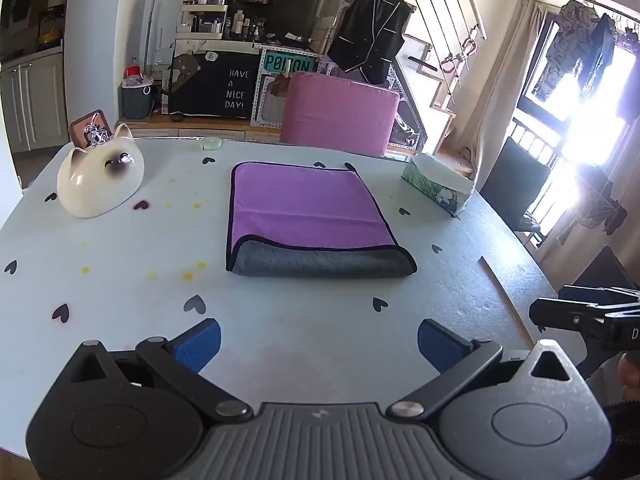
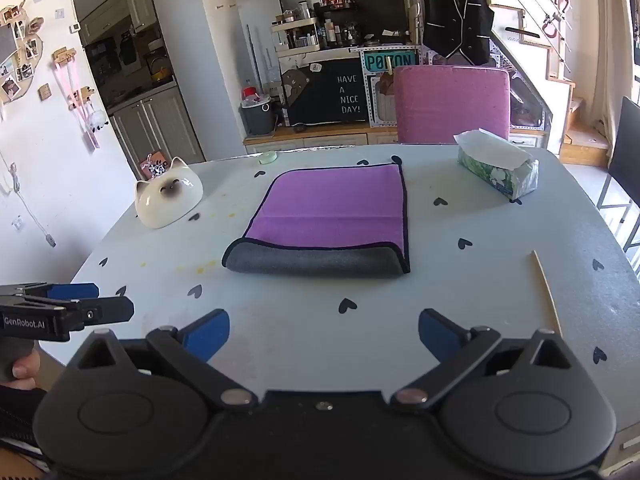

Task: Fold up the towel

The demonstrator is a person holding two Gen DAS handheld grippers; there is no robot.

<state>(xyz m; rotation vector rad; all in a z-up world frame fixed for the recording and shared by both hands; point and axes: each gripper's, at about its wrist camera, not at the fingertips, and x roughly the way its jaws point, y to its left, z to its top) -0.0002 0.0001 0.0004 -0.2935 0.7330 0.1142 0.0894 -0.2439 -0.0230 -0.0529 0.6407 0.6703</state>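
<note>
Currently my left tongs and right tongs hang spread, empty, near the table edge. Ahead, mid-table, the purple-grey towel lies folded over once; further folds likely remain.

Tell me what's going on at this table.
A person holds a two-finger gripper in each hand, working on folding a purple towel. The towel lies folded once on the table, its gray underside showing along the near fold. The left gripper and right gripper both hover open short of the towel, touching nothing. A cat-shaped ceramic bowl and a tissue pack sit to either side.
</note>
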